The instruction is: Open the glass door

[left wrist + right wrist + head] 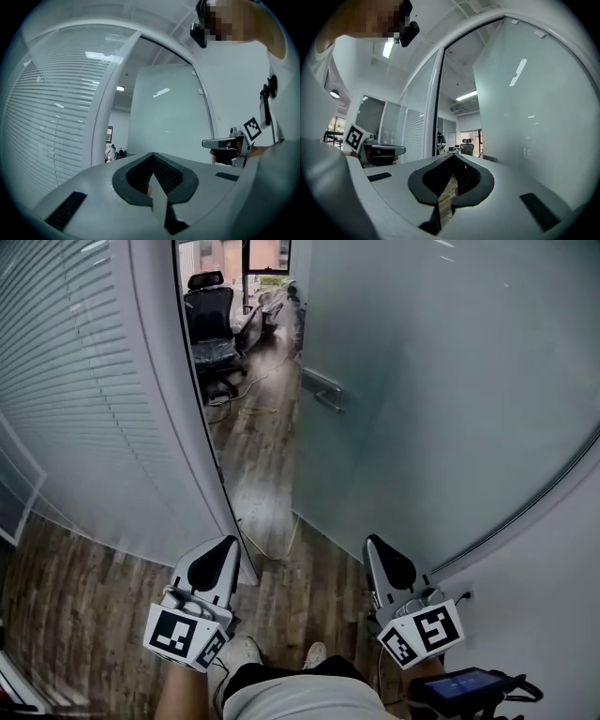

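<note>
The frosted glass door (450, 381) stands ajar, its free edge right of a gap that shows the room beyond. A metal handle (323, 390) sits on the door near that edge. My left gripper (228, 542) is low in the head view, in front of the door frame post (192, 427), jaws together and empty. My right gripper (370, 542) is held before the door's lower part, apart from the glass, also shut on nothing. The left gripper view has its tips (153, 157) meeting; the right gripper view has its tips (453, 157) closed too.
A glass wall with blinds (84, 409) fills the left. Through the gap stands a black office chair (211, 324) on wood floor. A yellow cable (277, 545) lies at the threshold. The person's shoes (244, 650) and a dark device (464, 683) are at the bottom.
</note>
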The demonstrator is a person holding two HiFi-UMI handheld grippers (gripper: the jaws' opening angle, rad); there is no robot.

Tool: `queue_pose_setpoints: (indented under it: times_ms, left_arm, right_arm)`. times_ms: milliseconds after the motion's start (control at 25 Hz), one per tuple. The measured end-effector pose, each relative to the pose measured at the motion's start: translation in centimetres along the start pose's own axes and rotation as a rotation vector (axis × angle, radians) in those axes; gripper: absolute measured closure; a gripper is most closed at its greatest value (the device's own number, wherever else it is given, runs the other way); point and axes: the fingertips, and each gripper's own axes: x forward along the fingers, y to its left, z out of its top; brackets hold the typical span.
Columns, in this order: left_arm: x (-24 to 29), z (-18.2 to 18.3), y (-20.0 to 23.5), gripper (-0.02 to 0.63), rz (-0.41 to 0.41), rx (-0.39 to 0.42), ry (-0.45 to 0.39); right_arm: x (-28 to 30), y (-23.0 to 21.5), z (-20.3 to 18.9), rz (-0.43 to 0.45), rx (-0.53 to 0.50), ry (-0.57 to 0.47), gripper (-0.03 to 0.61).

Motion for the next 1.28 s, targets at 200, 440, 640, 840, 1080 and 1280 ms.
queue_pose_setpoints:
  times_ms: [200,440,640,840,1080,1280]
  left_arm:
    - [-0.6,1.0,-1.8,0.614,0.012,0.004,-0.011]
    - [-2.5,1.5,-2.6,0.615,-0.026,0.003,-0.014]
    - [-5.9,2.4,-1.2,0.614,-0.058,0.03,-0.008]
    - [-10.0,1.8,0.7,0.614,-0.095,0.032,-0.011]
    - [-13.7,2.9,1.7,0.614,-0.117,0.022,-0.009]
    - [-15.2,2.4,1.5,0.614,-0.129,0.005,-0.018]
  right_arm:
    - [-1.4,-0.1,0.7,0.028,-0.016,0.003,0.575]
    - [-3.7,1.2,2.1,-0.018,-0.028,-0.019,0.575]
    - [-4.4,4.6,3.1,-0.055,-0.029,-0.026,0.575]
    - [-5.4,8.9,2.7,-0.107,-0.035,-0.034,0.576]
    - [-6.7,12.8,4.3,-0.132,-0.053,-0.027,0.577]
    - [-7.4,14.2,3.7,-0.139,-0.056,-0.007,0.577]
